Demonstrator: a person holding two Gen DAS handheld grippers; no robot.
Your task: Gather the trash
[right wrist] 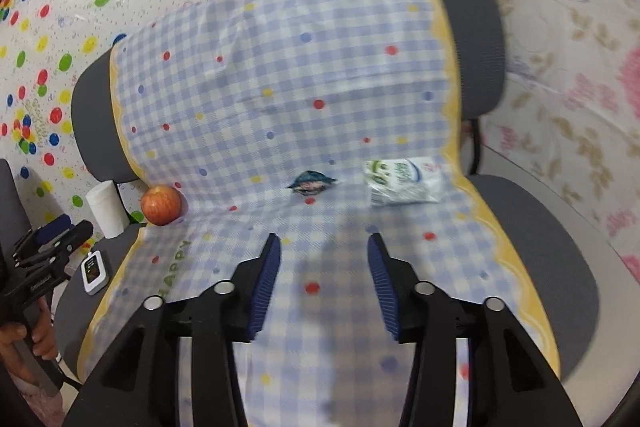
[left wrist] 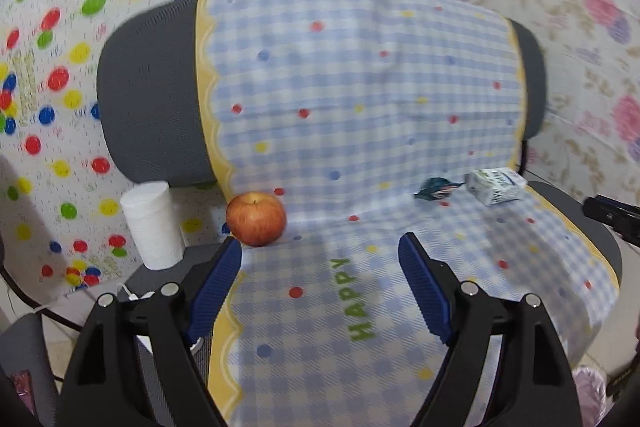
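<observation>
Right hand-held gripper (right wrist: 322, 247) hangs half-open and empty above the chair's checked cloth (right wrist: 280, 87). Just beyond it lies the dark wrapper (right wrist: 312, 183), the crumpled milk carton (right wrist: 404, 181) farther right; the left hand-held gripper (left wrist: 320, 247), wide and empty, is farther off.

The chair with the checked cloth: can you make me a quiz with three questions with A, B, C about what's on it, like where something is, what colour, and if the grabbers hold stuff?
1. Where is the apple?
A. on the chair seat by the white cup
B. on the floor
C. inside the cup

2. What colour are the gripper pads?
A. red
B. blue
C. green

3. What does the right gripper hold?
A. the crushed carton
B. the dark wrapper
C. nothing

Answers:
1 A, it sits at the seat's back edge beside the cup.
2 B, ribbed blue pads line the fingers.
3 C, only cloth shows between the open jaws.
</observation>
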